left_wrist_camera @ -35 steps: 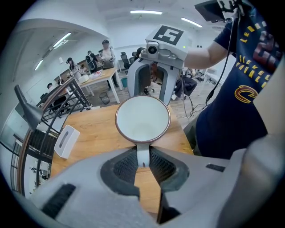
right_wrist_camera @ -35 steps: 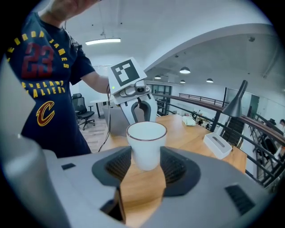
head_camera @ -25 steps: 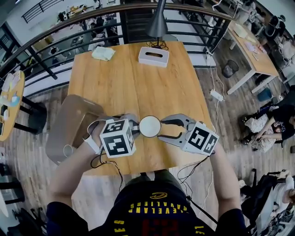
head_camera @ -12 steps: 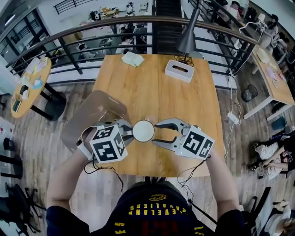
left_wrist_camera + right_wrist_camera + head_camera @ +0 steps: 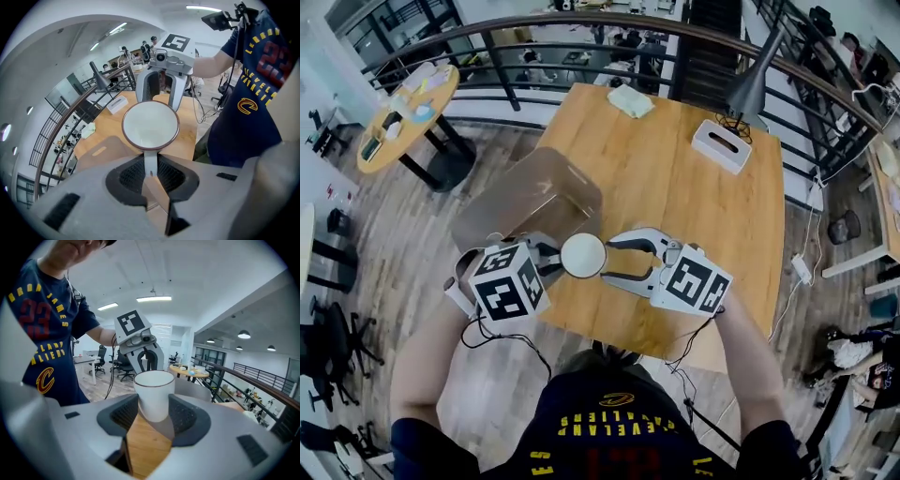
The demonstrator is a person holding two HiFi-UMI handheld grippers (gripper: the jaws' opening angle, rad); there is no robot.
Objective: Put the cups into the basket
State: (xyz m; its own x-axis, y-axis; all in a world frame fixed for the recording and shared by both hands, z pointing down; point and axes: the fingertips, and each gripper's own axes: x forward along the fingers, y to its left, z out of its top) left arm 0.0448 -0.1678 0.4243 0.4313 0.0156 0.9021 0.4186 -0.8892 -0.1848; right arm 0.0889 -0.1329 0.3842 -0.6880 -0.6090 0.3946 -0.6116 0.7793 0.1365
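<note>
A white cup with a brown rim hangs over the wooden table's near left corner, held between both grippers. My left gripper is shut on its handle; in the left gripper view the handle runs down between the pads below the cup's round mouth. My right gripper closes on the cup's body from the opposite side; in the right gripper view the cup stands upright between the black pads. No basket shows in any view.
A brown plastic chair stands against the table's left side, just beyond the cup. A white tissue box, a lamp and a folded cloth sit at the table's far end. A round side table stands by the railing.
Both grippers have carried the cup together to the left, from the table's front middle to its left corner by the chair, and the head view has swung that way. Both grips look unchanged.
</note>
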